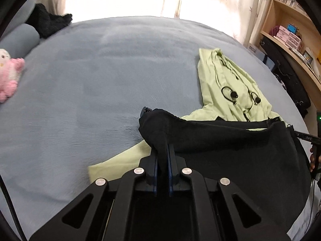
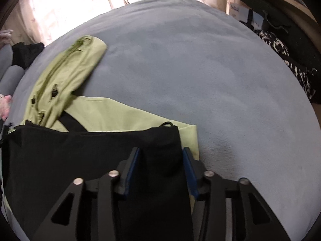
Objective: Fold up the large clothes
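Bed covered in grey-blue plush fabric (image 1: pixel 100 84): bears all items.

Light-green hooded jacket with black lining and black drawcords (image 1: pixel 230 84): spread near the bed's near edge, hood away from the viewer, black-lined hem turned up toward both tools. Judged soft, light and limp, likely rather slippery; best taken at the two hem corners.

Left gripper (image 1: pixel 163 156): jaws closed on a bunched corner of black lining.

Right gripper (image 2: pixel 161 160): jaws partly apart, black hem lying between them; pads not visibly pressing.

Pink plush toy (image 1: pixel 9 76): cut off at the frame's edge.

Sleeves largely hidden; images blurred.
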Demonstrator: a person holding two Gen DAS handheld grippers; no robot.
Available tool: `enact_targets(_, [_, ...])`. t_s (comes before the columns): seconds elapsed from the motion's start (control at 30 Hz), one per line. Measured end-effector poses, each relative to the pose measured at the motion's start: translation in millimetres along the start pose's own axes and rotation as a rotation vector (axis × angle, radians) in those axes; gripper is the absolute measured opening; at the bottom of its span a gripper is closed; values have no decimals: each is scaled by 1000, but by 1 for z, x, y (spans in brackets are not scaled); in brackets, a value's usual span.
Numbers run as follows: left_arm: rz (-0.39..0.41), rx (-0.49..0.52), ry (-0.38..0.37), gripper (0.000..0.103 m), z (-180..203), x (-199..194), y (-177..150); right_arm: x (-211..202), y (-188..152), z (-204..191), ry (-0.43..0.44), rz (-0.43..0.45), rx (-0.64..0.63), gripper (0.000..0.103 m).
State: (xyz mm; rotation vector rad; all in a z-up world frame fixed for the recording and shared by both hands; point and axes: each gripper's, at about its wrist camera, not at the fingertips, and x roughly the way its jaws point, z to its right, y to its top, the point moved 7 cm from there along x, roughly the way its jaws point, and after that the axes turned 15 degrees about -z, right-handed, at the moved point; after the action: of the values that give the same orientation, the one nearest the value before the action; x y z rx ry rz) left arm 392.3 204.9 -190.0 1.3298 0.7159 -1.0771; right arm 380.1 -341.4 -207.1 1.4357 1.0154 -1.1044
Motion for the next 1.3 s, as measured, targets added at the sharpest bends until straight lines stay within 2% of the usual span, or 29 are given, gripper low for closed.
enact_targets(0.03, [16,-9,0,5,-1,-10,-3,-1,0,1,-21,10,2,20])
enact_targets(0.1, [37,-43,1,4,-5,-30,-8,-10,-2,-2,-33,45,-18,13])
enact_targets(0.2, [65,-96,24,3,-11,-60,-20,-40,-4,-12,-33,149,-50,9])
enact_targets(0.37, [73,-138,132,3,-31,-81,-29,-84,10,-29,-26,307,-58,9])
enact_targets(0.43, [36,-168,160,3,-43,-71,-29,-80,20,-35,-37,304,-65,9])
enact_targets(0.5, [-26,-204,250,2,-59,-43,-29,-62,27,-40,-82,266,-68,9])
enact_targets(0.6, [-145,-272,324,2,-82,8,-34,-8,29,-33,-191,130,-47,9])
enact_targets(0.67, [-183,-300,343,2,-93,32,-41,12,25,-31,-213,92,-29,14])
enact_targets(0.83, [-152,-239,413,2,-89,28,-40,-5,20,-34,-205,116,-10,14])
enact_targets(0.93, [-117,-237,382,2,-82,16,-37,-32,15,-41,-131,171,9,14])
enact_targets(1.0, [-56,-257,324,2,-75,-6,-34,-51,8,-49,-16,203,14,15])
enact_targets(1.13, [4,-222,210,3,-43,-38,-31,-70,-12,-79,97,217,-10,15])
enact_targets(1.2, [13,-158,135,5,-6,-45,-30,-70,-23,-101,122,202,-48,15])
enact_targets(1.3, [23,-78,67,10,50,-40,-28,-57,-38,-149,168,149,-120,15])
